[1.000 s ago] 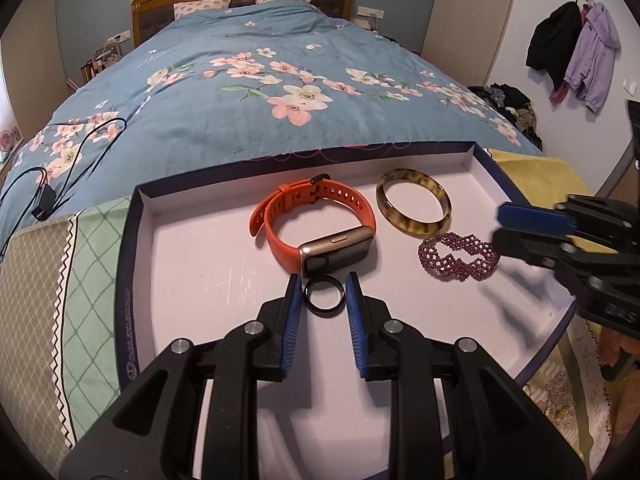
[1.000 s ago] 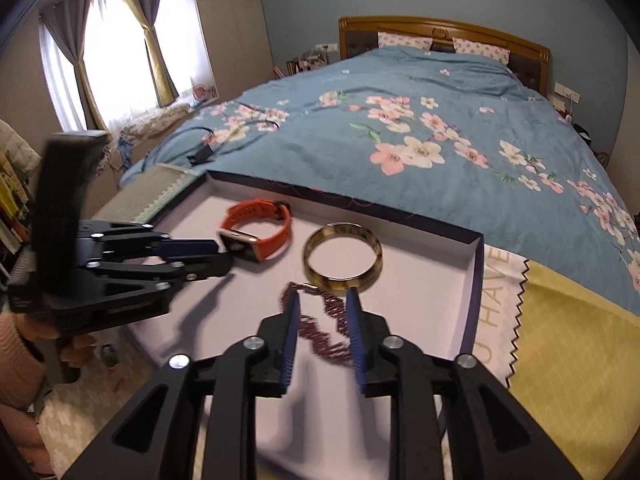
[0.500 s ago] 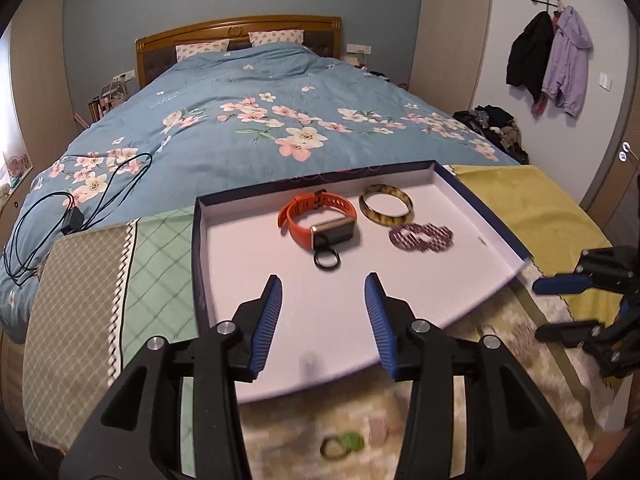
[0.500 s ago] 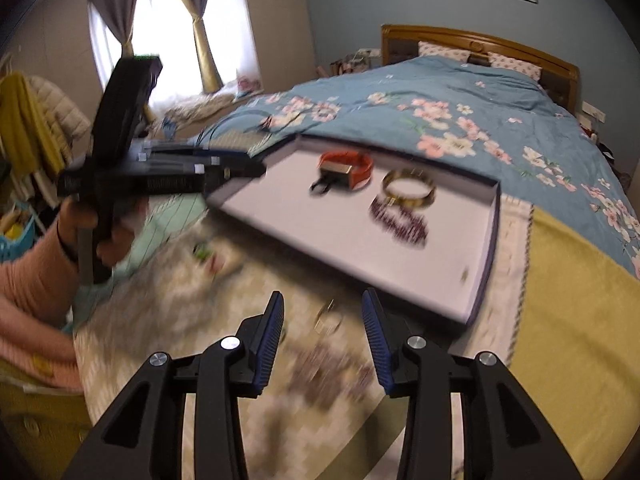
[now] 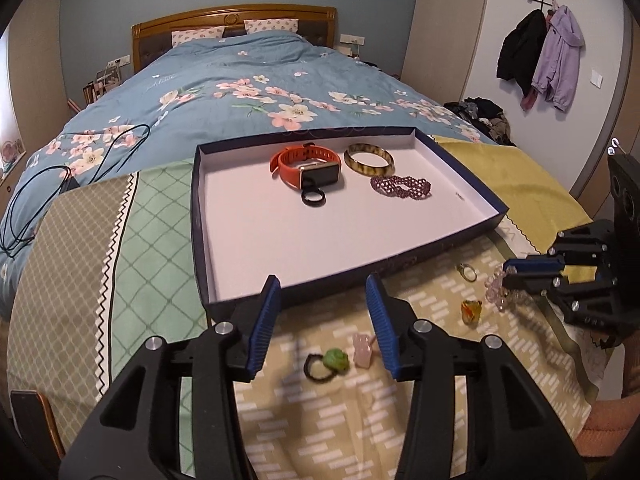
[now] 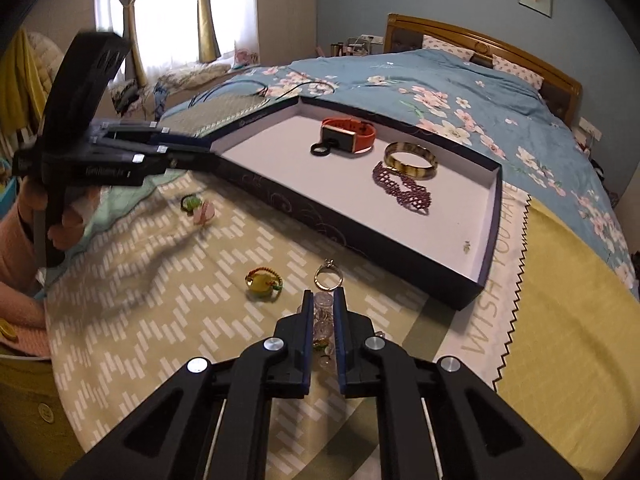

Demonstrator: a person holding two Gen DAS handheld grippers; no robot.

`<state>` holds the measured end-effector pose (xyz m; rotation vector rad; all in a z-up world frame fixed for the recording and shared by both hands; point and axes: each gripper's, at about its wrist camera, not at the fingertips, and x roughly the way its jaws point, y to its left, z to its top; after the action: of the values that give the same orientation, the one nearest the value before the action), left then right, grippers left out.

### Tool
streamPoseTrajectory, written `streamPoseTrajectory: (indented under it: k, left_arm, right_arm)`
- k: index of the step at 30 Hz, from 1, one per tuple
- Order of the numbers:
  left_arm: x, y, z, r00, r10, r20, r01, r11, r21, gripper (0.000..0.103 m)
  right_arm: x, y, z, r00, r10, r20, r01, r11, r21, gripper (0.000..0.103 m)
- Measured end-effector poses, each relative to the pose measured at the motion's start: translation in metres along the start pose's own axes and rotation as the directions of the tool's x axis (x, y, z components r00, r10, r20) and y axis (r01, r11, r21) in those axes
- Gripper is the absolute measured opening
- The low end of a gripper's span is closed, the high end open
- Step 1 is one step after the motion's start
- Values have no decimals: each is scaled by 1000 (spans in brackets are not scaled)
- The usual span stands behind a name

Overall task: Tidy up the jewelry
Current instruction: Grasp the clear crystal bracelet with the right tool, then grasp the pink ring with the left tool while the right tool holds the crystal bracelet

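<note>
Since the frames half a second ago, both grippers have withdrawn from the tray to the patterned cloth in front of it. Left gripper: jaws wide apart and empty, hovering above a green-beaded ring and a pale pink piece. Right gripper: jaws drawn close together around a clear-bead bracelet; whether the pads actually pinch the beads cannot be told.

Tray contents, seen in both views: an orange smartwatch, a black ring touching the watch face, a tortoiseshell bangle, and a purple beaded bracelet just beside the bangle.

Left wrist view only: coats on wall hooks, and the clear beads seen from the side at the right gripper's tips. A black cable on the floral bedspread shows most fully here.

Right wrist view only: the window with curtains, a silver stone-set ring just ahead of the fingertips, and a yellow bead ring with red and green thread to its left, both on the cloth outside the tray.

Legible writing: "WISH YOU HAVE" along the white cloth border beside the tray. Small lettering on the left gripper's body is blurred and unreadable.
</note>
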<state>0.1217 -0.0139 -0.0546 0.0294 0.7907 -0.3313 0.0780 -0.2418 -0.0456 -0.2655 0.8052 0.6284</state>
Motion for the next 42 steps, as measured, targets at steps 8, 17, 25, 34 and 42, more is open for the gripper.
streamPoseTrajectory:
  k: [8,17,25,34,42]
  left_arm:
    - [-10,-5,-6,999,-32,17,31,999,27,44]
    - [-15,-16,-14,998,-65,14,64,996,58,44]
    - [-13,-20,-18,996,-86,3,86,995,58,44]
    - [-12,-25,-22,995,-101,-2,100,992,80,44]
    - [-8,-24,-30,994,-100,-33,103,991,86,41]
  right_arm:
    - [-24,-25,5,994,50,99,-65,985,161,8]
    - [-38,-30,12,978,106,178,-144,965,218,8]
    - [-41,-25,20,975,88,203,-130,970,205,8]
    - [-38,-32,19,970,113,214,-163,958,235,8]
    - [-38,-31,18,966,113,231,-170,955,242,8]
